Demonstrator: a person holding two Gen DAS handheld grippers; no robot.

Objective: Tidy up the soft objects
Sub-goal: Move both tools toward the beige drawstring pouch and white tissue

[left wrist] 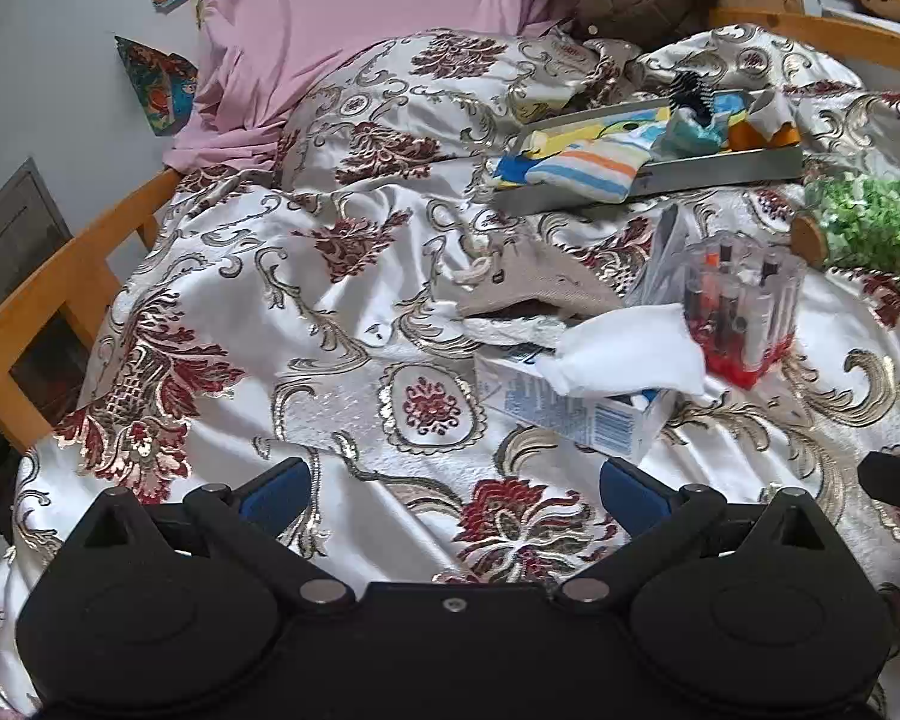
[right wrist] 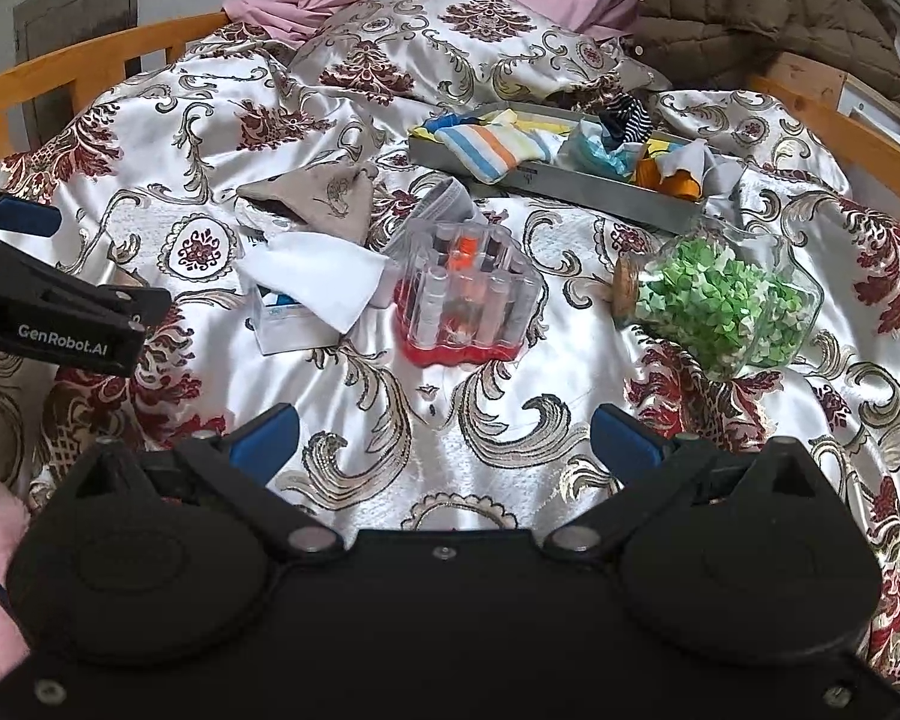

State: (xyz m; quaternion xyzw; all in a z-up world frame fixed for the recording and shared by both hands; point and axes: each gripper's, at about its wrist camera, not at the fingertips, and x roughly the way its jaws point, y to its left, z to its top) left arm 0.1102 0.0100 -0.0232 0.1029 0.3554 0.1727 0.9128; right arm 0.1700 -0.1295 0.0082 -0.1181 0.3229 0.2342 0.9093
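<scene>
Lying ahead-right of left gripper point(left wrist: 453, 489), ahead-left of right gripper point(right wrist: 444, 438): white cloth point(left wrist: 627, 354) draped over carton, long axis crosswise. Both spread wide, holding nothing; left nearer, prob.

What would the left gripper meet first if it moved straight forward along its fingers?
Probably the small printed carton under the white cloth, slightly right of the left gripper. Only bedspread lies before it; depth is uncertain.
</scene>
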